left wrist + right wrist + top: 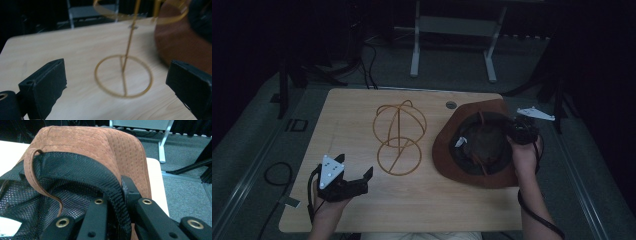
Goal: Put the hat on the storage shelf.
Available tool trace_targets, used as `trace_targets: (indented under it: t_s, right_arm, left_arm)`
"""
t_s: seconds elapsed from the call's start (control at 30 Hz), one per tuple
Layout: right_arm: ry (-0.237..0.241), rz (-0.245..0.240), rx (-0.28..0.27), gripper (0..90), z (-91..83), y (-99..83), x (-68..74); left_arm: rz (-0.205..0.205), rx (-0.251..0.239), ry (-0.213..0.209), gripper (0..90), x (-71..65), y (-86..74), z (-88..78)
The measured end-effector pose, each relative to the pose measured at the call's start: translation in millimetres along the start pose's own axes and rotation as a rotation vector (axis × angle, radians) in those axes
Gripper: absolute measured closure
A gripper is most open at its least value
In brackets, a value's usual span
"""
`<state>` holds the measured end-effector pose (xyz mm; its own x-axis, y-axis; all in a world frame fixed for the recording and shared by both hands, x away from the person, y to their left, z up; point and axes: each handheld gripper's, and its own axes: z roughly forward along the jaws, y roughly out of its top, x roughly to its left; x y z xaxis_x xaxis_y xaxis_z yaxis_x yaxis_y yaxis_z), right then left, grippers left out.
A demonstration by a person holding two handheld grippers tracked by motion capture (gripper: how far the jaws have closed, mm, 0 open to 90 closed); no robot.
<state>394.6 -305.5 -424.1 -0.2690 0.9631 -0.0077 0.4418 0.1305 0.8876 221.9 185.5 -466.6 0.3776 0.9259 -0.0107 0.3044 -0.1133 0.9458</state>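
The brown suede hat [472,150] lies brim-up (its black mesh lining showing) on the bench [352,107], just to the right of the gold wire hat stand [399,137]. The right gripper [523,131] sits at the hat's right rim, its jaws pinching the black inner band where it meets the brim, as the right gripper view shows close up. The left gripper [354,181] hangs near the stand, below and left of it, jaws spread wide with nothing between them. In the left gripper view the stand's ring base [123,75] rests flat on the bench, the stem rising from it.
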Motion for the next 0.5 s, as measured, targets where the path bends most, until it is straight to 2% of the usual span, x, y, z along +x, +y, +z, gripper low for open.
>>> trace_targets:
  t_s: [0.07,0.1,0.2,0.27,0.37,0.5]
  right_arm:
    - [0.002,0.008,-0.009,84.1,-3.0,0.3,-1.1]
    - [0.004,0.011,-0.013,84.1,-4.0,0.4,-1.4]
    - [0.014,0.015,-0.02,84.1,-7.3,0.8,-2.0]
    - [0.024,0.018,-0.022,84.1,-9.1,1.1,-2.0]
    - [0.03,0.02,-0.025,84.0,-11.0,1.9,-1.5]
    - [0.041,0.02,-0.032,84.1,-13.9,3.4,0.1]
  left_arm:
    - [0.019,-0.018,-0.018,3.6,-4.7,11.9,-0.6]
    - [0.042,-0.027,-0.023,3.6,-7.2,21.4,-1.6]
    - [0.031,-0.077,-0.06,3.7,-7.9,44.3,-5.7]
    - [0.041,-0.105,-0.072,3.7,-10.0,57.8,-6.5]
    - [0.059,-0.124,-0.096,3.6,-16.4,77.1,-2.8]
    - [0.103,-0.124,-0.121,3.6,-33.6,100.3,11.6]
